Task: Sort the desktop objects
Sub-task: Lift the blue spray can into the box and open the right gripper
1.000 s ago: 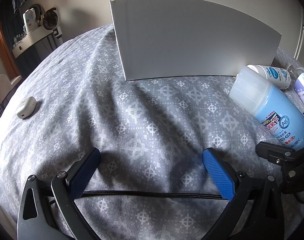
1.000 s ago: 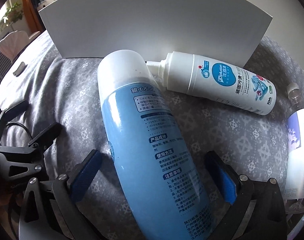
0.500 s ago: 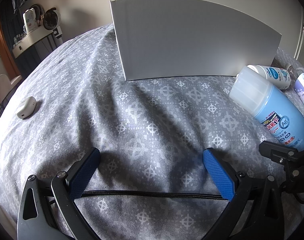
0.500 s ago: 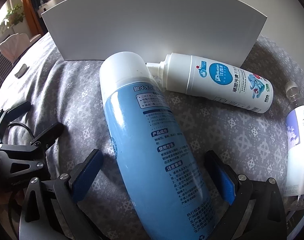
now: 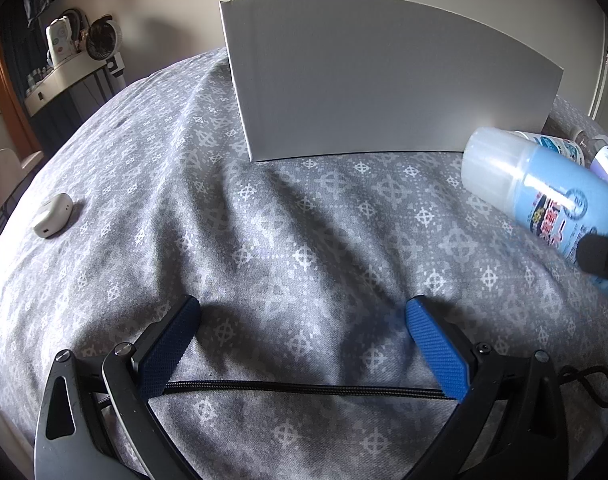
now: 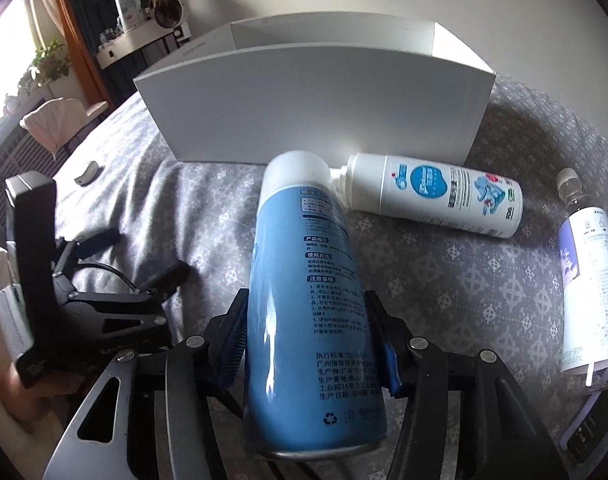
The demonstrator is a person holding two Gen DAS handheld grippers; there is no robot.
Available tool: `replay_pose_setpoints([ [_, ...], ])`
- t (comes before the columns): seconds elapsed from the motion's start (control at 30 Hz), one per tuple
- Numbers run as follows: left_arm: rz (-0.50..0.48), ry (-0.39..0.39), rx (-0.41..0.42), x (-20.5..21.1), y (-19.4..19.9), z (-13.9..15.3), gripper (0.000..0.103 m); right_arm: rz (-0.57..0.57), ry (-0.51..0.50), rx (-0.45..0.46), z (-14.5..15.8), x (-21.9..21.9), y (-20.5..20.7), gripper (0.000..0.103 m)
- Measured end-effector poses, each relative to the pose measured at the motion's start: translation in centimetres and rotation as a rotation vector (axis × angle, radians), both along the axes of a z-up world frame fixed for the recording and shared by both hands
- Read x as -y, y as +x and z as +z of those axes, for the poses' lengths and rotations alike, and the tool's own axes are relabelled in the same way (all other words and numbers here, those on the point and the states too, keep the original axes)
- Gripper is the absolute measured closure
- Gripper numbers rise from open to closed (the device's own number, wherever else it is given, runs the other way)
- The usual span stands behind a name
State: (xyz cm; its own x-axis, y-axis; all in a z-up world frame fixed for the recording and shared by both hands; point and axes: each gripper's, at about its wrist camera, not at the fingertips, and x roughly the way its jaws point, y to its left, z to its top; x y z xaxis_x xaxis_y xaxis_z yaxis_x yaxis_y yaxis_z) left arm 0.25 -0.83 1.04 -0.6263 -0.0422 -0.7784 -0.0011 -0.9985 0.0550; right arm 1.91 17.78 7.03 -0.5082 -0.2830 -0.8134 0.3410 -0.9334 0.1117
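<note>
Right gripper (image 6: 304, 336) jaws closing, pads pressing the blue spray can (image 6: 308, 280). Left gripper (image 5: 301, 320) spread wide, nothing between its pads.

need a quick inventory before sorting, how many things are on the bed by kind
spray cans: 1, blue can
bottles: 2, white bottle, clear bottle
boxes: 1, white box
small white gadgets: 1, gadget
total: 5

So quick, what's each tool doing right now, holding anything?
Left tool: open, empty, over the patterned cloth.
Right tool: closing, pads pressed on the blue spray can.
</note>
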Motion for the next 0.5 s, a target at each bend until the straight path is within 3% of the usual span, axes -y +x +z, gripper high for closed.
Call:
replay_pose_setpoints([
  [0.5, -0.001, 0.000, -0.001, 0.1, 0.1, 0.0, 0.000, -0.151, -0.152, -0.244, 9.5, -1.0, -0.4, 0.052],
])
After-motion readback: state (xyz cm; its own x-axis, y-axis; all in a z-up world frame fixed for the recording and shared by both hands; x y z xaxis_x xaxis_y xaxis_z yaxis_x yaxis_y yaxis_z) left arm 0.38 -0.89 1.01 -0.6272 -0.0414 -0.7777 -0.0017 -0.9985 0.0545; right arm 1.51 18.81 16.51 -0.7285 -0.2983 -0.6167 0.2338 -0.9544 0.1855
